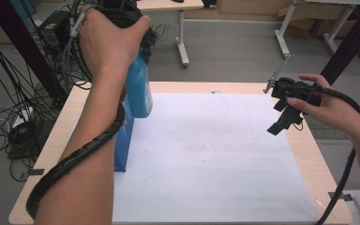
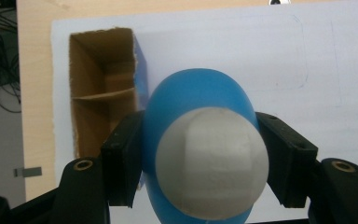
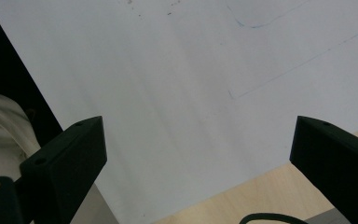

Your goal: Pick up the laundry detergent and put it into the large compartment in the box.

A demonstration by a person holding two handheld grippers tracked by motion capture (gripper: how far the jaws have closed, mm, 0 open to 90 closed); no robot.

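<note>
A: What's nearest?

B: In the high view, the left forearm, wrapped by a black cable point(image 1: 75, 154), runs up the left side; beside it a blue box point(image 1: 123, 140) stands on the white sheet point(image 1: 215, 164) that covers the tabletop point(image 1: 51, 140).

A: And the box from above?

B: The left gripper view looks straight down into it; the box point(image 2: 102, 98) is open at the top, brown inside, with a divider across it.

A: Where is the bottle?

B: The left tool point(image 2: 205, 163) pinches the blue bottle point(image 2: 186, 93) from both sides, just below its grey cap point(image 2: 212, 163); the bottle hangs upright, lifted, just beside the box opening. In the high view the bottle point(image 1: 138, 89) hangs below the left hand point(image 1: 108, 37), over the box's far end.

A: The right side?

B: The right tool point(image 3: 198, 158) is spread wide with nothing between its jaws; the right hand point(image 1: 330, 110) holds it over the sheet's right edge, well apart from the bottle.
</note>
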